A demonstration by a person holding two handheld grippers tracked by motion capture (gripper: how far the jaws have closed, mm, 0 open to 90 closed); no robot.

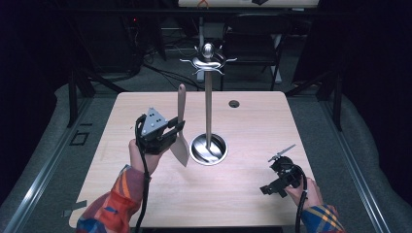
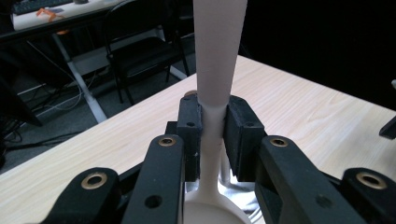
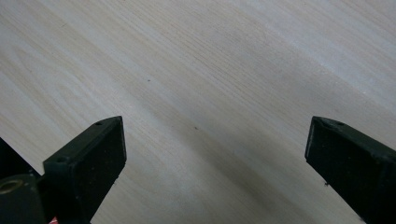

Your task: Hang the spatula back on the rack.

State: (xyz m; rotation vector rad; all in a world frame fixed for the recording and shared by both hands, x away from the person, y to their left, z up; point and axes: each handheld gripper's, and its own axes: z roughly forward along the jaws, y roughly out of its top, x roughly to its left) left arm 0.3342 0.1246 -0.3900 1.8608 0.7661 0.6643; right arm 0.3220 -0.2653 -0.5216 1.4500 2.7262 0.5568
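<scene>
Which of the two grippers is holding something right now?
The left gripper: its fingers clamp the handle of the pale spatula upright beside the metal stand. The right gripper is open, with bare table between.

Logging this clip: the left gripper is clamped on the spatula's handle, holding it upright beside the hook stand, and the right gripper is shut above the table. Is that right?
Not quite. The right gripper is open: the right gripper view shows its jaws wide apart over bare table. The left gripper does clamp the spatula upright beside the hook stand.
</scene>
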